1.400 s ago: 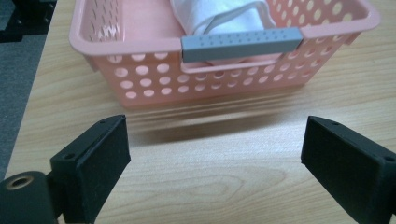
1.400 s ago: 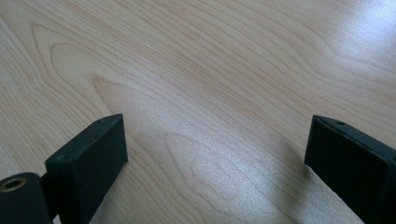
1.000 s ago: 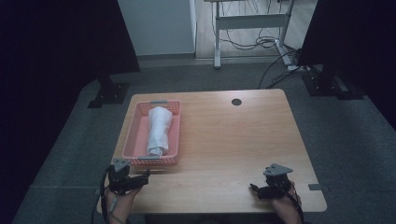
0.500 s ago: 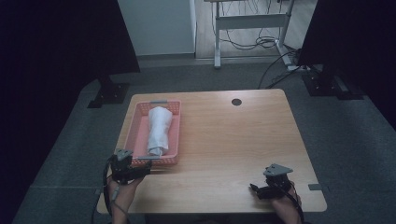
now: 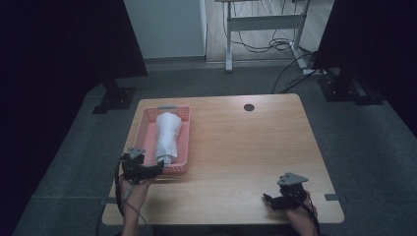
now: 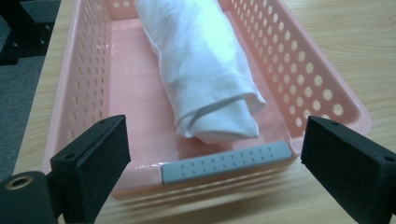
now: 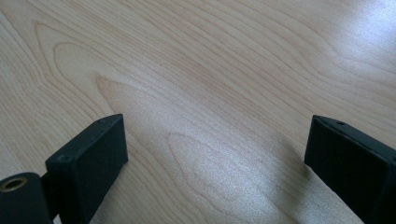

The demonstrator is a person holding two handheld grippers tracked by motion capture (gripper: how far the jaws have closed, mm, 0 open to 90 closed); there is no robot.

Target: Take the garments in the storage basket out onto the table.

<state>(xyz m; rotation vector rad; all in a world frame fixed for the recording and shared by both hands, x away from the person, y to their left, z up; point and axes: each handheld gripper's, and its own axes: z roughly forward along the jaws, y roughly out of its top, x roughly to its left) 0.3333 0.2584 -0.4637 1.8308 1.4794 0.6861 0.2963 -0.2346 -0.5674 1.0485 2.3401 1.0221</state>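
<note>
A wooden table seen from above, with a person's forearms entering from the bottom edge. A pink perforated basket sits toward the table's left side, around nine o'clock from the table's centre, its long axis running away from the person. Inside it lies a rolled white cloth, lengthwise, its near end resting just short of the basket's near wall.

The left gripper is at the basket's near end, at about six o'clock from the cloth. In the left gripper view its two black jaws stand spread wide, one to each side of the basket's near wall (a grey handle strip runs along that rim), and nothing is pinched between them. The cloth's rolled end lies straight ahead, at twelve o'clock, apart from the jaws.

The right gripper is near the table's front right corner, at about four o'clock from the table's centre, well apart from the basket. In the right gripper view its jaws are also spread wide, with bare wood grain between them.
</note>
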